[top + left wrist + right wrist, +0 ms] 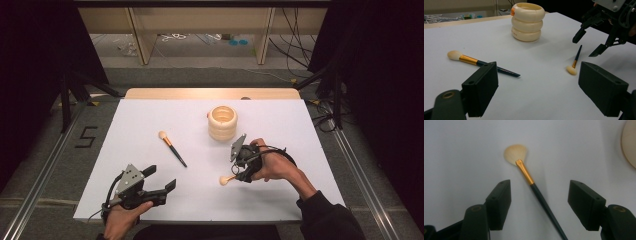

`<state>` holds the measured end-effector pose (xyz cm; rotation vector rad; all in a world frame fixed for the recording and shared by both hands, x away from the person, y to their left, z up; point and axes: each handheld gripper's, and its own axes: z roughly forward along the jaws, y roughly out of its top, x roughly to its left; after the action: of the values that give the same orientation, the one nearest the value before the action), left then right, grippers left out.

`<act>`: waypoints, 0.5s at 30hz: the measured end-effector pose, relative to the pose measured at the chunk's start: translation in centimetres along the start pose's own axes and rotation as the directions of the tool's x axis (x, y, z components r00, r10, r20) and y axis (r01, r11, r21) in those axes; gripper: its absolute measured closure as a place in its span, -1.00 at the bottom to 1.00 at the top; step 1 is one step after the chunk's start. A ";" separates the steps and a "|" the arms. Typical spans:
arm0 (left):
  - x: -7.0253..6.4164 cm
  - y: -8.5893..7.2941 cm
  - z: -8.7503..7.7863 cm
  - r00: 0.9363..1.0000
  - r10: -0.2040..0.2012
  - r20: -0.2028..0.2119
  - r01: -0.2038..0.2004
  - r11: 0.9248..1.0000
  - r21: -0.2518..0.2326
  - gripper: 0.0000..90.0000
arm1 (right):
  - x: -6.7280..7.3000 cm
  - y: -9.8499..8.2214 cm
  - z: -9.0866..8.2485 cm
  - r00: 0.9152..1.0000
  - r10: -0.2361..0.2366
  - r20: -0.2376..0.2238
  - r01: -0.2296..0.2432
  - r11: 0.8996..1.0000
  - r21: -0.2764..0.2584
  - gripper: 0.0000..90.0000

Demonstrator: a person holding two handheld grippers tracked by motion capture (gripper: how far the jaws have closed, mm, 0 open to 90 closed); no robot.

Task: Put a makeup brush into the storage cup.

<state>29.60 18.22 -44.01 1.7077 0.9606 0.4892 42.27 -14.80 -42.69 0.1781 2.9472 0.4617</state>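
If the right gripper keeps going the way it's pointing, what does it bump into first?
Probably the small brush. The right gripper points down at the white table, jaws open, with the brush's dark handle lying between them. It would likely meet that handle first, then the table just beneath, though depth is hard to judge.

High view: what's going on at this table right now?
A person holds a claw in each hand. The right claw hangs open over a small fan brush lying on the white table, its handle between the jaws but not gripped. The left claw waits open near the table's edge. A second brush lies left of the cream ringed holder.
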 end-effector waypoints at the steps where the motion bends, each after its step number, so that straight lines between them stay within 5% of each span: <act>1: 0.0 0.0 0.0 1.000 0.000 0.000 0.000 1.000 0.000 -0.65 | -0.1 0.1 0.1 1.000 -0.007 -0.002 0.007 1.000 0.006 -0.17; 15: -0.1 0.0 0.0 1.000 -0.019 -0.004 0.019 1.000 0.003 -0.65 | -1.0 0.3 1.5 0.998 -0.034 -0.054 0.038 0.996 0.082 0.00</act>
<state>29.57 18.15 -44.05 1.6994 0.9794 0.4789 43.52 -14.19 -43.90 0.1246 3.0176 0.3442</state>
